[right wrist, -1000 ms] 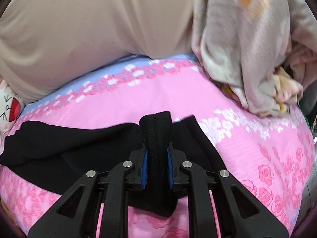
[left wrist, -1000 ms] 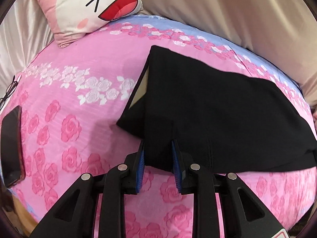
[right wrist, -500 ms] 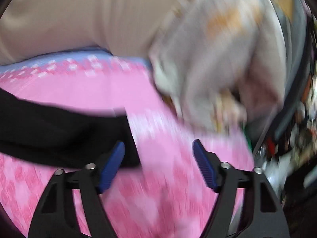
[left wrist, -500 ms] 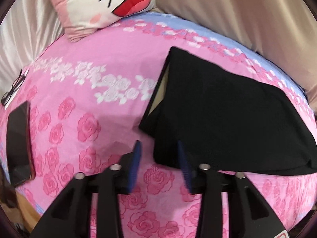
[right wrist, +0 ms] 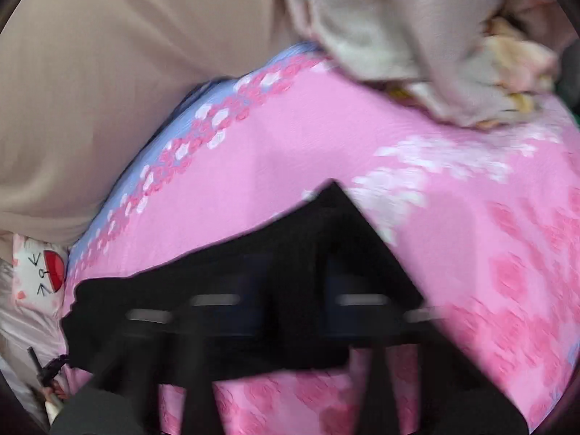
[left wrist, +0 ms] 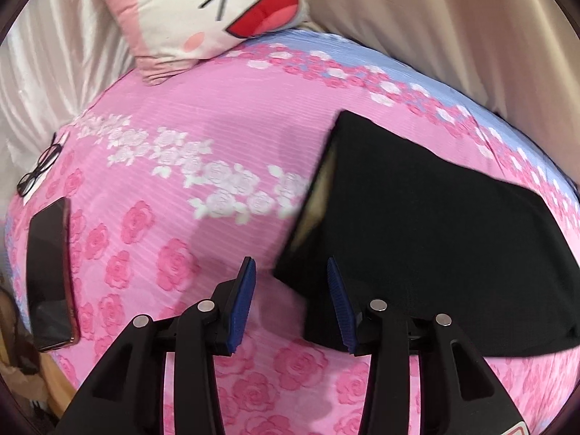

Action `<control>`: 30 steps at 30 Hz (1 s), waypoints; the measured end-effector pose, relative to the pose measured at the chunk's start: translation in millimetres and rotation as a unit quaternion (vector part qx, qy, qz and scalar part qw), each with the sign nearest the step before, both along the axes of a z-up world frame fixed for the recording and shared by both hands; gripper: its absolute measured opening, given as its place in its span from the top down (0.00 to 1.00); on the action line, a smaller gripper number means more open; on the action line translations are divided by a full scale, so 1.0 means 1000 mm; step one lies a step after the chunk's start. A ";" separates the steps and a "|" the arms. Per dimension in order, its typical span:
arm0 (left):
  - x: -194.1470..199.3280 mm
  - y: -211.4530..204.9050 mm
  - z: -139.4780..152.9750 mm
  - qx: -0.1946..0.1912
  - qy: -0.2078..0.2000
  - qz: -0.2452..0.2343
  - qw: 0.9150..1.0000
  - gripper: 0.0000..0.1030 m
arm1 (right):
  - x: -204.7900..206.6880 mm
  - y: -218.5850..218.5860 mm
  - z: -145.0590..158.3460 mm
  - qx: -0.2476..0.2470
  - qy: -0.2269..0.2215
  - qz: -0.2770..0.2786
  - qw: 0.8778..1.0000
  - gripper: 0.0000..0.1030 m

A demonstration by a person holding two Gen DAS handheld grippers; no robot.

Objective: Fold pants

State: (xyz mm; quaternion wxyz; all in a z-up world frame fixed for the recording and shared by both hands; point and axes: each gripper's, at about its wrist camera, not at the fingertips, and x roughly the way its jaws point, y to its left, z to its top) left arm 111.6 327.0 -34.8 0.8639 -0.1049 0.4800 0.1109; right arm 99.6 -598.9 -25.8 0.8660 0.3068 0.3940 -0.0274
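Pants (left wrist: 427, 232): black, folded flat on pink rose-print bedsheet (left wrist: 203, 145); lower left corner of the cloth pokes in between the left pads; pale lining visible along left edge.
Pants, right wrist view (right wrist: 217, 301): dark band across the frame, a fold rising to a peak (right wrist: 331, 195) over the gripper; heavy motion blur.
Left gripper (left wrist: 290, 304): blue pads apart and closing; corner of the pants in the gap, no pad pressing on it.
Right gripper (right wrist: 293, 308): smeared by blur, fingers dark against black cloth; clamped, the peaked fold standing between the fingers, so gripping the pants.
Pillow (left wrist: 203, 11): cartoon face, pink border, far end of sheet.
Phone (left wrist: 49, 275): dark, at left edge of sheet.
Glasses (left wrist: 38, 172): just beyond the phone.
Crumpled bedding (right wrist: 435, 36): beige, floral, far right of sheet.
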 end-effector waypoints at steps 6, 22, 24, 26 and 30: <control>-0.014 0.009 0.004 -0.009 0.000 0.000 1.000 0.64 | -0.052 0.029 0.076 -0.200 -0.125 0.055 0.970 0.81; -0.015 -0.022 -0.021 -0.141 -0.005 0.006 0.990 0.18 | -0.061 0.007 -0.020 -0.132 0.023 -0.030 0.991 0.30; -0.010 -0.028 -0.021 -0.134 -0.002 0.002 0.991 0.20 | -0.042 0.013 -0.026 -0.137 0.026 -0.017 0.990 0.30; -0.005 -0.037 -0.019 -0.102 0.004 -0.001 0.995 0.61 | -0.023 0.016 -0.031 -0.153 0.030 -0.004 0.988 0.43; 0.003 -0.039 -0.004 -0.066 0.007 -0.025 0.997 0.73 | 0.002 0.043 -0.010 -0.222 0.021 0.017 0.975 0.89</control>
